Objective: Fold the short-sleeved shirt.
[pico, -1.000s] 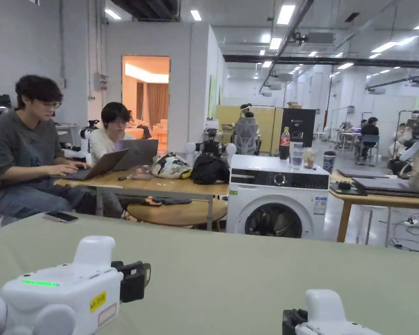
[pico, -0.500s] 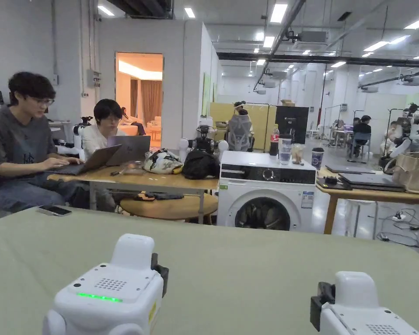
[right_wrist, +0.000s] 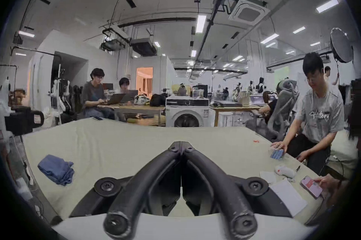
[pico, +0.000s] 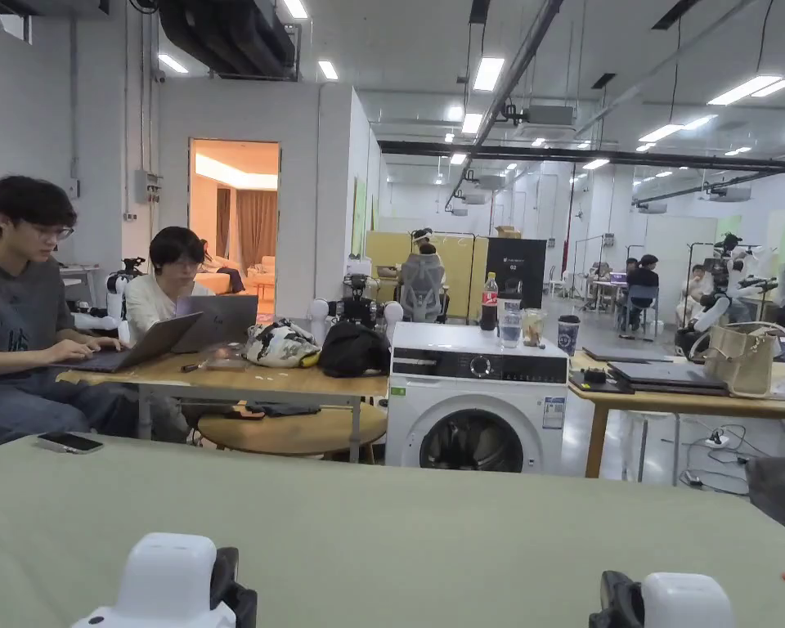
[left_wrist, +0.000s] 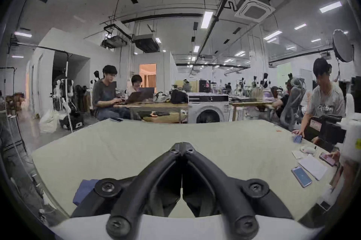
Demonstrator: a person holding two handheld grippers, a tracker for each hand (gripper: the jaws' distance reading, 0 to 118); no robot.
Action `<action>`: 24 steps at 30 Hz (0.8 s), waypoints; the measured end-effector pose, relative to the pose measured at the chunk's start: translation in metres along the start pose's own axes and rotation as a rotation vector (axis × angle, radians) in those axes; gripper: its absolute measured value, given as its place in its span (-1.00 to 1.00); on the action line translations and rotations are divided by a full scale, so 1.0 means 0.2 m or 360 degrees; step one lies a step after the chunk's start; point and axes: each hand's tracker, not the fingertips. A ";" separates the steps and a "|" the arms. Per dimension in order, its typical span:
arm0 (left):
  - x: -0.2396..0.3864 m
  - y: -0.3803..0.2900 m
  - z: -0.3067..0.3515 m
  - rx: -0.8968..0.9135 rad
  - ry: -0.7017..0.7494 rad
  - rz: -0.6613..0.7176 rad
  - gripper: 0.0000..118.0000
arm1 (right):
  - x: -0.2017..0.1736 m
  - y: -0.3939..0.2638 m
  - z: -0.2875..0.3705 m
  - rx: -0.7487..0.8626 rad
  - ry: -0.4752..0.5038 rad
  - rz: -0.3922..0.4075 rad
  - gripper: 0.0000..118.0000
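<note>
Both sets of jaws are pressed together, empty, held level just above the pale green table: the left gripper and the right gripper. The blue shirt lies crumpled near the table's left edge (its long axis cannot be told). Right, a paper sheet and phone. Beyond stands a washing machine.

blue shirt, pale green table
</note>
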 end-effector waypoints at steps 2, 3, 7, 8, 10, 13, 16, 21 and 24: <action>-0.02 -0.01 0.01 0.0007 -0.0004 -0.0005 -1.00 | 0.02 -0.01 0.01 -0.0009 0.0011 -0.0021 -1.00; -0.02 -0.01 0.01 0.0009 0.0002 -0.0007 -1.00 | 0.01 -0.02 0.01 -0.0006 0.0011 -0.0022 -1.00; -0.02 0.00 0.02 0.0020 0.0027 -0.0010 -1.00 | 0.01 -0.02 0.01 -0.0018 0.0000 -0.0001 -1.00; -0.02 0.01 0.02 0.0025 0.0029 0.0000 -1.00 | 0.01 -0.02 0.01 -0.0022 -0.0002 -0.0003 -1.00; -0.02 0.02 0.03 0.0020 0.0026 0.0012 -1.00 | 0.00 -0.03 0.02 -0.0025 0.0004 -0.0017 -1.00; -0.01 0.01 0.03 0.0007 0.0022 -0.0016 -1.00 | 0.00 -0.03 0.04 -0.0019 0.0003 -0.0013 -1.00; 0.00 0.01 0.01 -0.0065 -0.0002 -0.0059 -0.70 | 0.01 -0.03 0.05 -0.0005 -0.0006 -0.0007 -0.48; 0.02 -0.02 0.00 -0.0087 0.0015 -0.0050 0.66 | 0.01 -0.04 0.05 -0.0017 0.0036 -0.0008 0.54; 0.02 -0.02 0.00 -0.0068 -0.0027 -0.0013 0.66 | 0.00 -0.05 0.05 -0.0023 0.0035 0.0021 0.55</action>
